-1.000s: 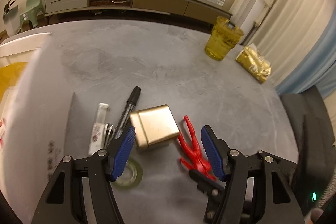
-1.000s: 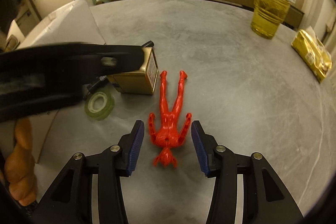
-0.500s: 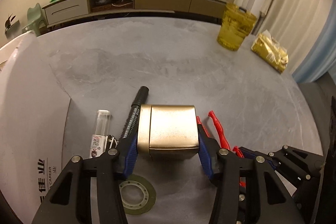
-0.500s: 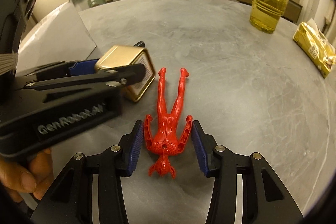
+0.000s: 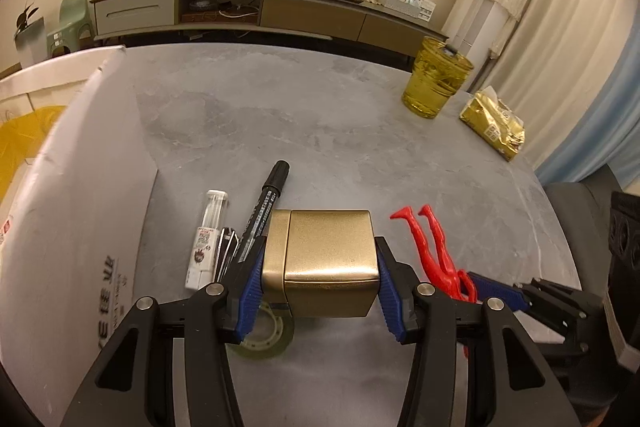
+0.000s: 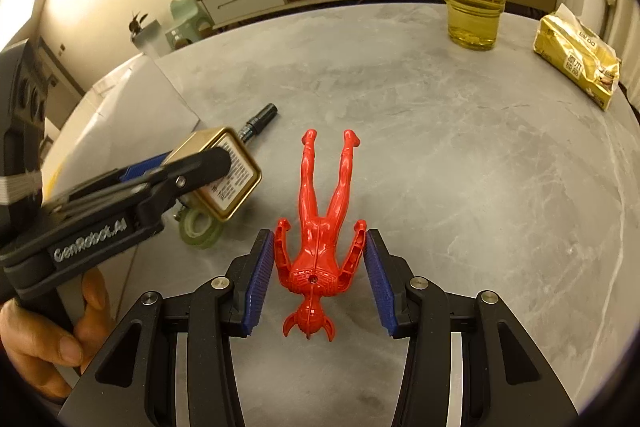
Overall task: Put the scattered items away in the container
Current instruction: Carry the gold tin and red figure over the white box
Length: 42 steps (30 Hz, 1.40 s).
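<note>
The gold tin (image 5: 328, 263) sits clamped between the blue pads of the left hand-held gripper (image 5: 318, 291), both pads pressed flat against its sides; in the right wrist view it appears lifted clear of the grey tabletop (image 6: 440, 147), label face outward. Just below the tin and the left pad lies a roll of clear tape (image 5: 264, 337). To the left of that hand-held gripper a black marker (image 5: 264, 211), a small clear tube (image 5: 208, 239) and a white box (image 5: 80, 211) follow outward. The red figurine (image 6: 320, 239) lies flat on the tabletop, head toward the right hand-held gripper (image 6: 320, 279), whose pads stand narrowly apart at its arms, seemingly touching them. Far ahead stand a yellow glass (image 6: 474, 3) and a gold packet (image 6: 576, 61).
</note>
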Motion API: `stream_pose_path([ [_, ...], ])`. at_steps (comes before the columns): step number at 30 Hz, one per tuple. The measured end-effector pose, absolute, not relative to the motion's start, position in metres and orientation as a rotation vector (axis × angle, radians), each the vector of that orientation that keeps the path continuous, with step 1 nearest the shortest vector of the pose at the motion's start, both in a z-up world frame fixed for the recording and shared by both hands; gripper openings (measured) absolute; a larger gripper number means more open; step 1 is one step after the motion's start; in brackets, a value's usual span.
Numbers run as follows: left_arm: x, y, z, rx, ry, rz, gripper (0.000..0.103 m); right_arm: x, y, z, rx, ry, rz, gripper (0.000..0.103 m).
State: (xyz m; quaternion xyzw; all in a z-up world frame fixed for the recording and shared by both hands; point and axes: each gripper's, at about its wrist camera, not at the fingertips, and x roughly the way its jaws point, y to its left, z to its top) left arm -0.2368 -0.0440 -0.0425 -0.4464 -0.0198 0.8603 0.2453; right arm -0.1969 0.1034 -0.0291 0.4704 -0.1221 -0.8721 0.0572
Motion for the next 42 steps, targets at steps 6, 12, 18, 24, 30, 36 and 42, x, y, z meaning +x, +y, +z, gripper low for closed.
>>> stream_pose_path([
  [6, -0.218, -0.048, -0.032, -1.209, -0.018, 2.346, 0.052, -0.188, 0.098, -0.02, 1.401, -0.398, -2.647, 0.048],
  [12, -0.199, -0.056, -0.021, -1.191, 0.005, 2.367, 0.052, -0.179, 0.091, -0.014, 1.377, -0.401, -2.66, 0.048],
  [18, -0.183, -0.072, -0.006, -1.174, 0.002, 2.384, 0.052, -0.173, 0.084, -0.008, 1.356, -0.399, -2.67, 0.048],
  [24, -0.164, -0.083, 0.009, -1.147, -0.001, 2.378, 0.052, -0.158, 0.078, -0.003, 1.329, -0.421, -2.679, 0.048],
  [30, -0.144, -0.085, 0.019, -1.128, 0.006, 2.36, 0.052, -0.142, 0.073, 0.001, 1.311, -0.446, -2.688, 0.048],
  [36, -0.125, -0.092, 0.029, -1.106, 0.009, 2.35, 0.052, -0.125, 0.067, 0.003, 1.296, -0.457, -2.699, 0.048],
  [42, -0.113, -0.105, 0.038, -1.087, -0.009, 2.344, 0.052, -0.111, 0.057, 0.006, 1.286, -0.456, -2.704, 0.048],
])
